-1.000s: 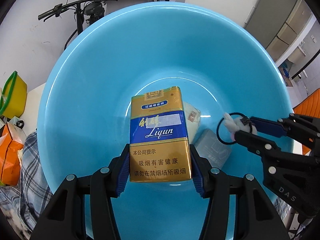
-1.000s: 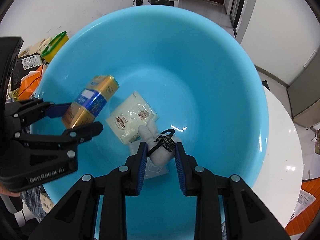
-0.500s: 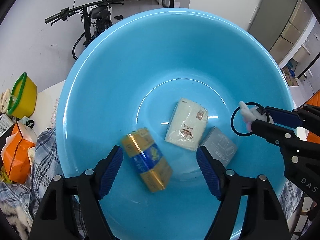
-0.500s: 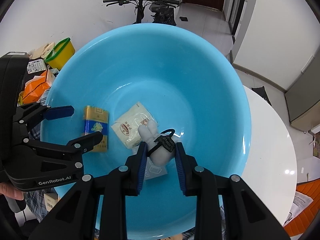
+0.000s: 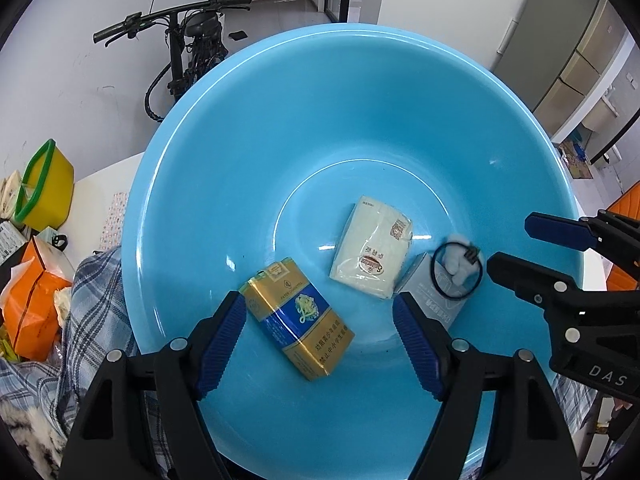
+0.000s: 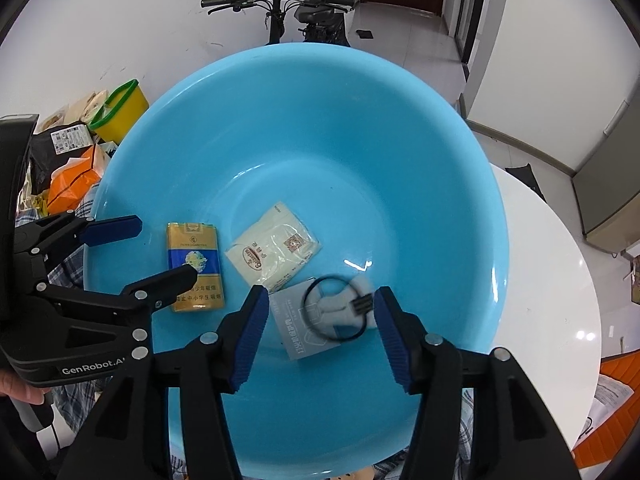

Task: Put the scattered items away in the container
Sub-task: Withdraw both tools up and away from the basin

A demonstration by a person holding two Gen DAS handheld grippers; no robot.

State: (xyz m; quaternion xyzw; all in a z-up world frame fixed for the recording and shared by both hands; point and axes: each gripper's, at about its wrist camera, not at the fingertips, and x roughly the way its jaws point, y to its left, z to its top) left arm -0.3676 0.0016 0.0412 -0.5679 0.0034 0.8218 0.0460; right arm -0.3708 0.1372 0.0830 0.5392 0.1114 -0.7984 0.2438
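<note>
The blue basin point(image 5: 248, 128) fills most of both views, and every item you see lies inside it. In the left wrist view the gold and blue cigarette pack point(image 5: 298, 316) lies flat on the basin floor at lower centre, turned diagonally. Up and right of it sits the white tissue packet point(image 5: 370, 250), and touching that packet's lower right corner is a small grey box point(image 5: 434, 306). On the box's upper right rests the little white plush toy point(image 5: 456, 262) with its black hair-tie loop point(image 5: 438, 280).

Your left gripper point(image 5: 318, 338) stands released: its blue pads are spread wide on either side of the cigarette pack and well above it, and neither pad touches it. Its jaws have just been opening.

In the right wrist view your right gripper point(image 6: 318, 330) is also let go. Its jaws have just been opening, and the plush toy with its loop lies blurred between them on the grey box point(image 6: 294, 328), touched by neither pad. The tissue packet point(image 6: 274, 250) is at centre, the cigarette pack point(image 6: 196, 262) left of it, partly behind the left gripper's lower finger.

Outside the basin you have a white table point(image 6: 552, 280) at right, a black bicycle point(image 6: 304, 20) against the wall at top, a yellow bucket point(image 6: 120, 110) at upper left and plaid cloth point(image 5: 94, 308) at left.
</note>
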